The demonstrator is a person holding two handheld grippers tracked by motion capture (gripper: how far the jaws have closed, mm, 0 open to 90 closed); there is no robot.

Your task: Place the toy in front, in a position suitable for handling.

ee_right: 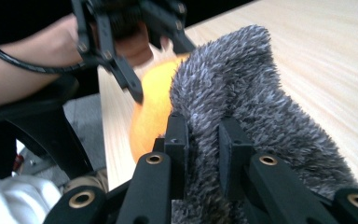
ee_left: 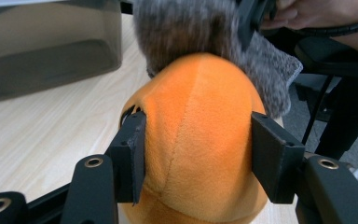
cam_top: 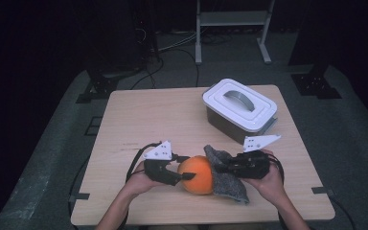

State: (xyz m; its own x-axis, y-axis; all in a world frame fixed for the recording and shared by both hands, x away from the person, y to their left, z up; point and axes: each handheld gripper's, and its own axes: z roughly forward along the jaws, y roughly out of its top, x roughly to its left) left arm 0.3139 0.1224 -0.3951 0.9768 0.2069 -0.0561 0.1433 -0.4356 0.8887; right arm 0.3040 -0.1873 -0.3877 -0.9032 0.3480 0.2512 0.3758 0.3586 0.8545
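Observation:
An orange plush ball [cam_top: 200, 173] lies near the table's front edge, with a grey fuzzy cloth [cam_top: 230, 184] draped against its right side. My left gripper [cam_top: 184, 173] comes in from the left. In the left gripper view its pads press both flanks of the orange ball [ee_left: 200, 140], and the grey cloth [ee_left: 191, 28] covers the ball's far end. My right gripper [cam_top: 219, 165] reaches in from the right. It is shut on a fold of the grey cloth [ee_right: 242, 88] between close-set jaws, with the orange ball [ee_right: 154, 107] just behind.
A grey bin with a white handled lid [cam_top: 239, 108] stands at the back right of the wooden table [cam_top: 143, 120]. Beyond the table a metal frame [cam_top: 232, 19] and cables sit on the dark floor.

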